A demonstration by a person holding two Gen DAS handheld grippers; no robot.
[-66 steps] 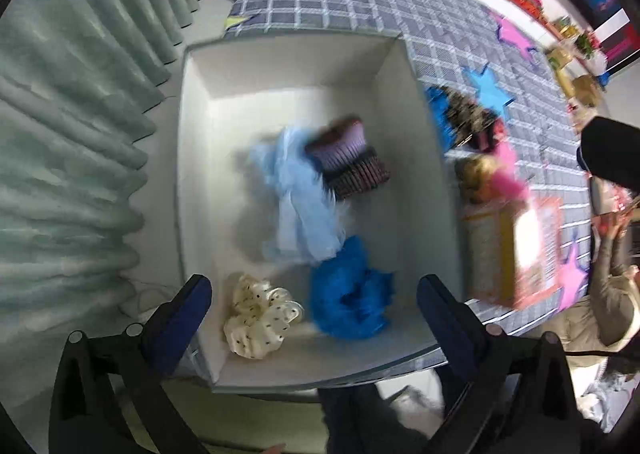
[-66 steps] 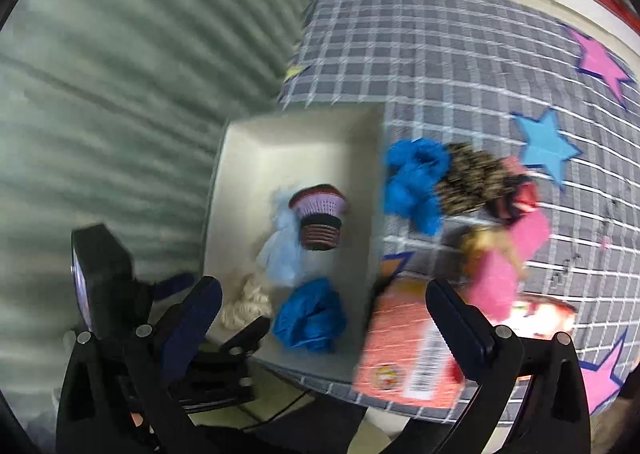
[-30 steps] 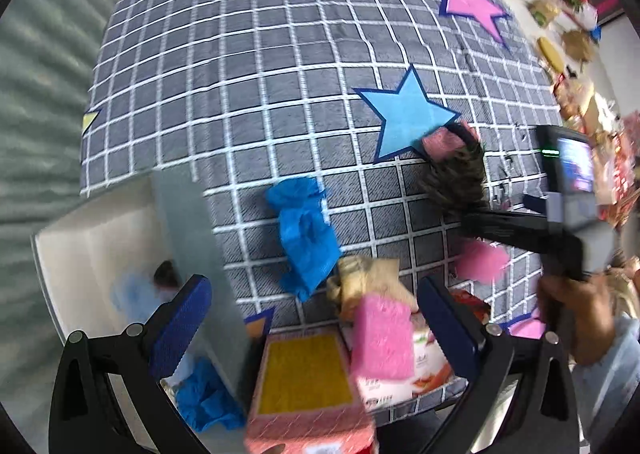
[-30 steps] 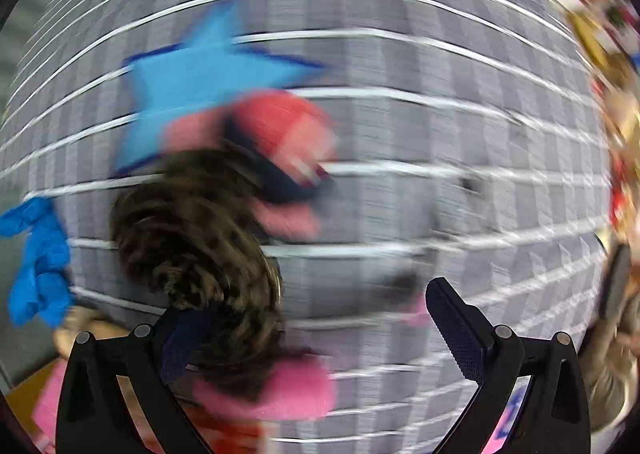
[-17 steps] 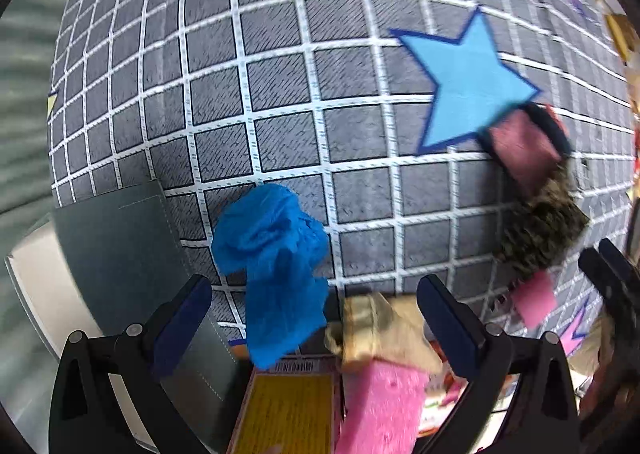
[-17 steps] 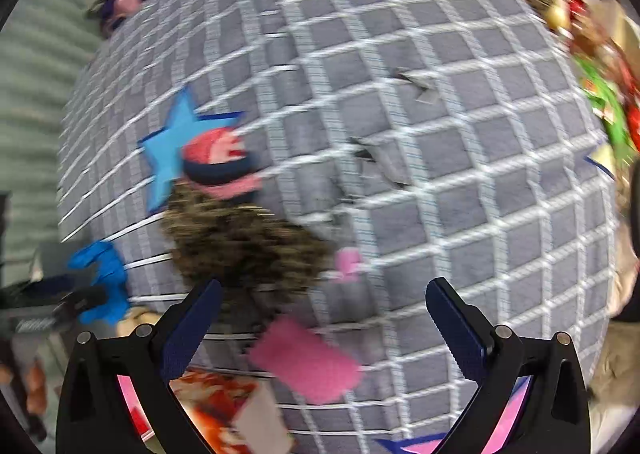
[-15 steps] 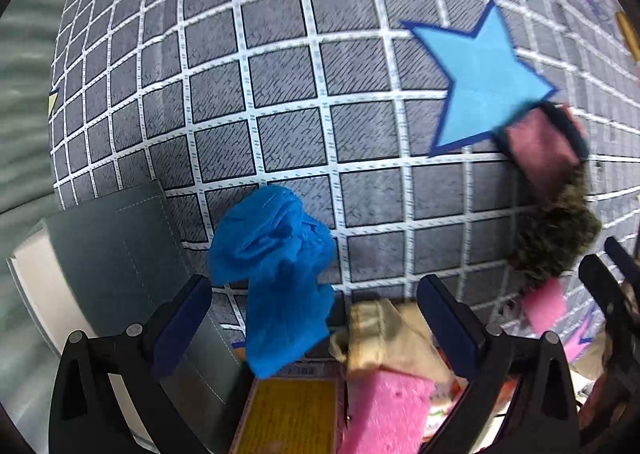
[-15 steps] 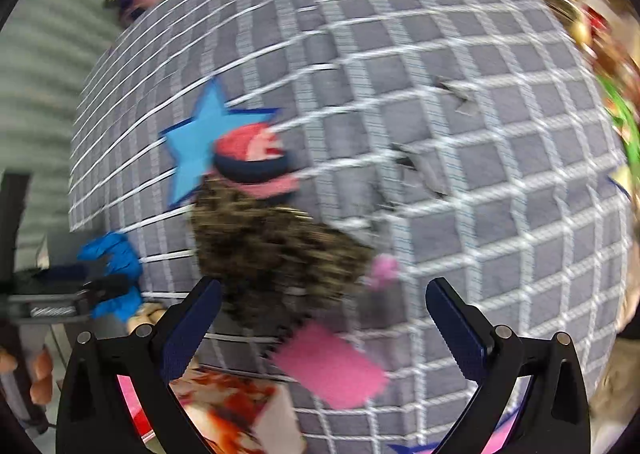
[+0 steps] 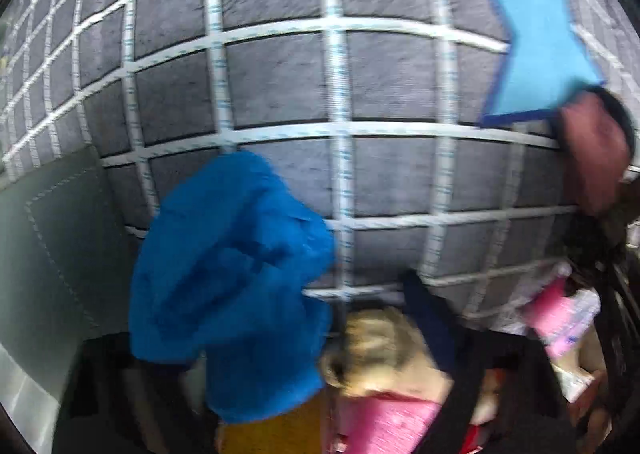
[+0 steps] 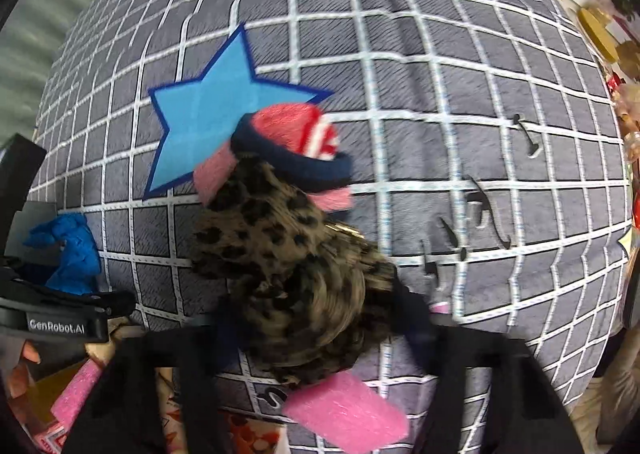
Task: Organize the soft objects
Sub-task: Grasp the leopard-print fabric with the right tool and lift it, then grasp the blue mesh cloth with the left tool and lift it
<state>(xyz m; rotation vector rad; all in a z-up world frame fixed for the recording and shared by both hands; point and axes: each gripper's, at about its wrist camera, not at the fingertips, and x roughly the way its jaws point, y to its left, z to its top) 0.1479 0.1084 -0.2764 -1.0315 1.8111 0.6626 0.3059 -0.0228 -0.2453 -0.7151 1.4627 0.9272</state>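
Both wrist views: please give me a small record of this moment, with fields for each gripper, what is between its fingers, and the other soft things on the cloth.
surface: grey checked tablecloth with a blue star
left gripper: jaws closing, blue cloth between its fingers, grip not clear because of blur
right gripper: jaws closing around the leopard-print scrunchie
beside the scrunchie: red and navy knit piece, touching it
near edge: pink sponge
storage box: grey wall beside the blue cloth

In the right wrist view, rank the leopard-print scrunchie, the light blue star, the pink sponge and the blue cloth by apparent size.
1. leopard-print scrunchie, nearest the camera, so unsure
2. light blue star
3. pink sponge
4. blue cloth, partly hidden at the edge
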